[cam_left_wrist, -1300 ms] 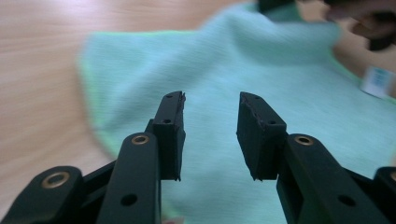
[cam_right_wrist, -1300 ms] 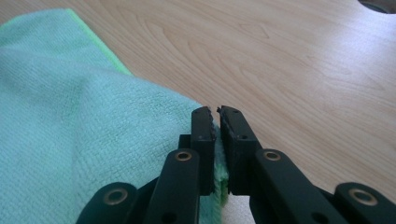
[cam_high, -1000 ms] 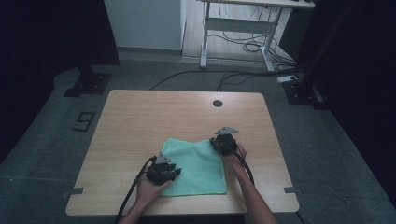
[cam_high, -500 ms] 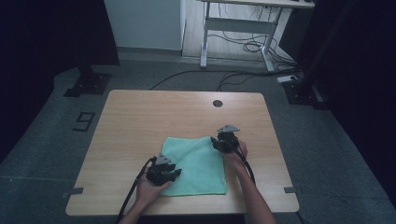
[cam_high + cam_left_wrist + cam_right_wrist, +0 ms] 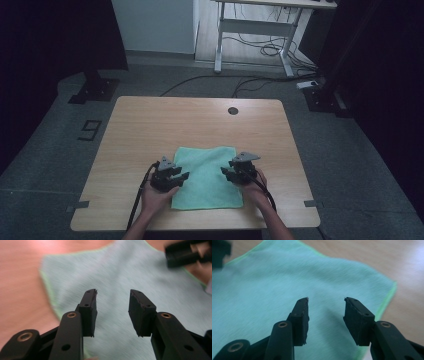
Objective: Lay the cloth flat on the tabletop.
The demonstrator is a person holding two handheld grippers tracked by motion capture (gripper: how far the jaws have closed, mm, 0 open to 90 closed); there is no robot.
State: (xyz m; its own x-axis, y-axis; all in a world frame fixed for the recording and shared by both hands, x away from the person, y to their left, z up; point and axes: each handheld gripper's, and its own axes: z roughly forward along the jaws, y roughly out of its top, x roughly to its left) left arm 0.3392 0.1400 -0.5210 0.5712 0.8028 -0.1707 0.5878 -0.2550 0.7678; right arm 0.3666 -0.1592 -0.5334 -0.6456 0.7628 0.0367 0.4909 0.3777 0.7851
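A mint-green cloth (image 5: pixel 207 175) lies flat on the wooden table (image 5: pixel 200 125), near the front edge. My left gripper (image 5: pixel 184 176) sits at the cloth's left edge with its jaws pointing right over it. The right gripper (image 5: pixel 225 173) sits at the right edge and points left. In the left gripper view, the left gripper (image 5: pixel 113 296) stands open above the cloth (image 5: pixel 120 272), and the other gripper (image 5: pixel 187 252) shows at top right. In the right gripper view, the right gripper (image 5: pixel 326 302) is open over the cloth (image 5: pixel 287 277). Both pairs of jaws have just been opening, with nothing between the pads.
A round cable hole (image 5: pixel 232 110) sits in the table near its far edge. Bare wood surrounds the cloth on the far, left and right sides. On the floor beyond are a desk frame (image 5: pixel 250 30), cables (image 5: pixel 260 50) and a "9" mark (image 5: pixel 90 130).
The right gripper has let go of the cloth's far right corner, opened, and moved back toward the person along the right edge. The left gripper shifted slightly. The cloth lies flat.
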